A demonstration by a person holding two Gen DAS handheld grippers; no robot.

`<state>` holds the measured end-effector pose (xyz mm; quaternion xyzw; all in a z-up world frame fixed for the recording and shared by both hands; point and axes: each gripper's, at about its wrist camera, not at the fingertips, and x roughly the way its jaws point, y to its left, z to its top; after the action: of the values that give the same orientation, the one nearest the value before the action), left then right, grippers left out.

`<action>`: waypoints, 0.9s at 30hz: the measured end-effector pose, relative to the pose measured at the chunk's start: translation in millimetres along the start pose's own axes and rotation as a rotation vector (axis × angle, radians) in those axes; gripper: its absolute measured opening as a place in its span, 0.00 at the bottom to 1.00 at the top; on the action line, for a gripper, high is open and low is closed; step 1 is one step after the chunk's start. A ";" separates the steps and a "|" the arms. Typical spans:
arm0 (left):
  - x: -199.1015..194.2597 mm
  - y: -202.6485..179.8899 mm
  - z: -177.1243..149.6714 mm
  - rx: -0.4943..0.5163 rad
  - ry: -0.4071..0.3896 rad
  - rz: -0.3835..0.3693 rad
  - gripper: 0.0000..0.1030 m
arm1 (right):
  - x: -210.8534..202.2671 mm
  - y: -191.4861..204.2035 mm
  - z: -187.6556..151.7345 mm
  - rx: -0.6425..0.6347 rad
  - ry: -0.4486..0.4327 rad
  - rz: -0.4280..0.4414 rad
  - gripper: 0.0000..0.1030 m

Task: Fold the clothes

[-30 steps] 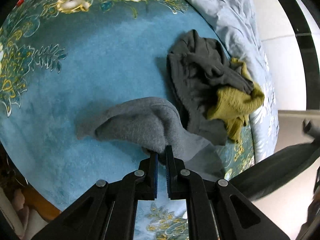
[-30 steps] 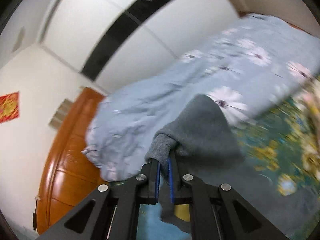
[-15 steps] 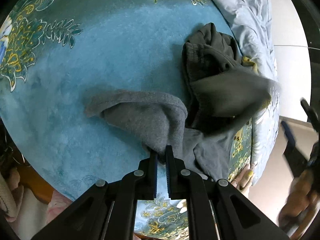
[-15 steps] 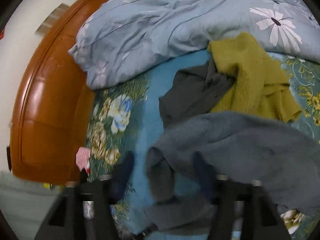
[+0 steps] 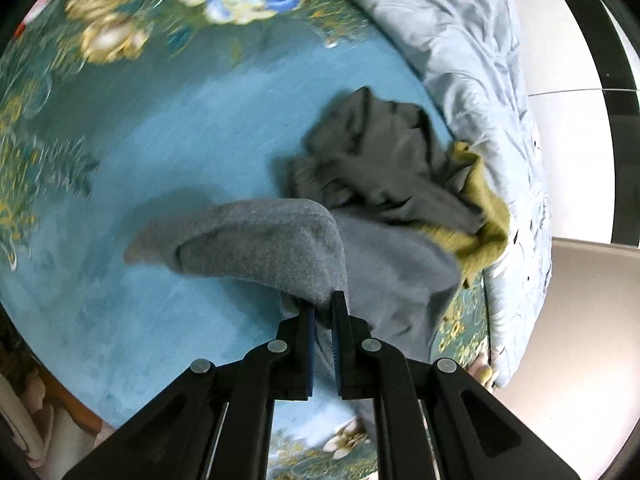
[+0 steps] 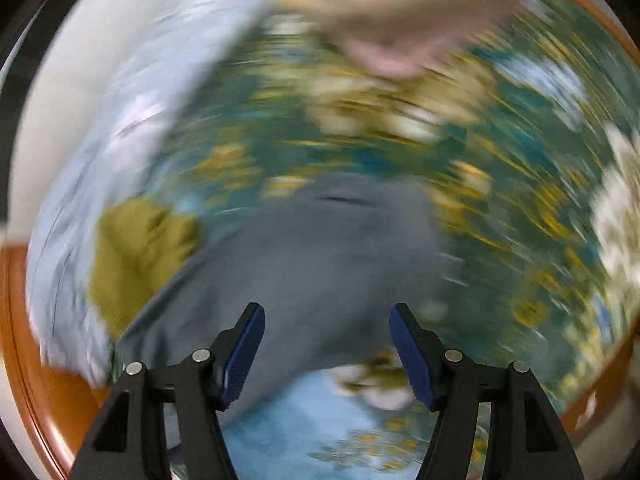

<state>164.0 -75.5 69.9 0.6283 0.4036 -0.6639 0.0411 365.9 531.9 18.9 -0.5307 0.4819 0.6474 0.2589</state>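
Here, closest in, the left gripper (image 5: 322, 307) has its jaws pinched tight on a bunched edge of the grey garment (image 5: 256, 240), which lies on the teal floral bedspread (image 5: 168, 128). From that pinch the cloth runs two ways: a humped arm of it stretches away to the left of the jaws, ending in a thin tip on the spread, while the wider body spreads off to the right. So its long axis lies roughly crosswise to the left fingers, not along them.

The right gripper (image 6: 327, 322) hangs with its jaws wide apart and nothing between them, pointed down over a broad grey expanse that I take to be the same garment (image 6: 320, 264), though that view is badly smeared. If so, the right hand is the nearer one to the loose body of the cloth, and any fold would turn on it catching a free edge opposite the left pinch.

Further off, just past the grey body, a dark charcoal garment (image 5: 372, 160) lies crumpled against an olive-yellow knit (image 5: 480, 220), with the pale blue quilt (image 5: 460, 40) behind them.
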 end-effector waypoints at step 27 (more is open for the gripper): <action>-35.5 61.7 -84.2 -0.407 -0.012 -0.083 0.33 | -44.1 -49.0 5.4 0.110 0.044 0.386 0.10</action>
<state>273.4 -83.5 80.5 0.5858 0.5547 -0.5736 0.1424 418.4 564.1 43.0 -0.4278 0.6149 0.6457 0.1481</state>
